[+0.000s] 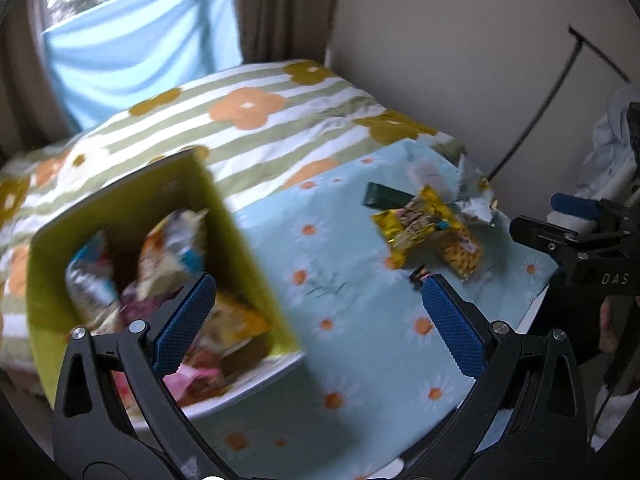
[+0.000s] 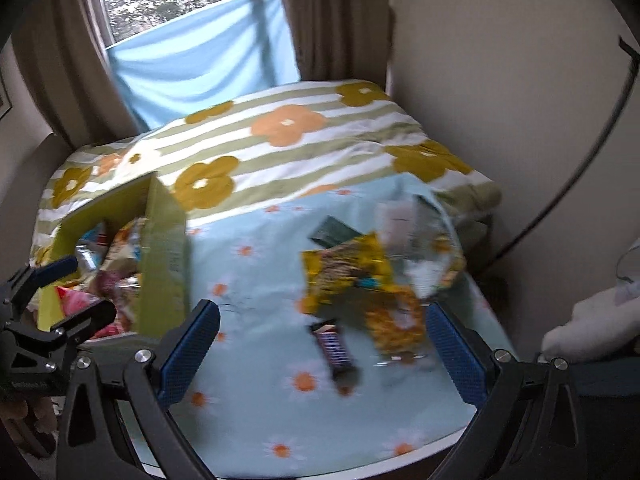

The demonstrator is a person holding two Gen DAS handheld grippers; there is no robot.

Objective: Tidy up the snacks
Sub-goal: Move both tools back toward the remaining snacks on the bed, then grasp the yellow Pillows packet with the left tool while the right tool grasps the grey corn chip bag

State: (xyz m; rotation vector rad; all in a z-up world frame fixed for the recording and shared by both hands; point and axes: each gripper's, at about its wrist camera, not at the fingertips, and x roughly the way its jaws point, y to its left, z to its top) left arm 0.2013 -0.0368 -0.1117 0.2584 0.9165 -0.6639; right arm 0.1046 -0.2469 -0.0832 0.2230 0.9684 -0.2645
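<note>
A yellow-green box (image 1: pixel 236 224) (image 2: pixel 164 256) stands on the left of the table, holding several snack packets (image 1: pixel 172 256). Loose snacks lie at the right: yellow packets (image 1: pixel 424 232) (image 2: pixel 352 272), a dark green bar (image 1: pixel 384 198) (image 2: pixel 332 232), a silver wrapper (image 1: pixel 474 196) (image 2: pixel 428 260) and a dark chocolate bar (image 2: pixel 336 354). My left gripper (image 1: pixel 316 300) is open, its left finger in front of the box. My right gripper (image 2: pixel 324 332) is open above the chocolate bar, nothing between its fingers. The right gripper also shows at the left wrist view's right edge (image 1: pixel 576 220); the left gripper shows at the right wrist view's left edge (image 2: pixel 60 292).
A light blue daisy-print cloth (image 1: pixel 360 320) (image 2: pixel 256 280) covers the table. Behind it lies a striped floral blanket (image 1: pixel 256 120) (image 2: pixel 288 148), then brown curtains (image 2: pixel 332 20) and a window. A wall stands on the right with a thin black cable (image 2: pixel 568 184).
</note>
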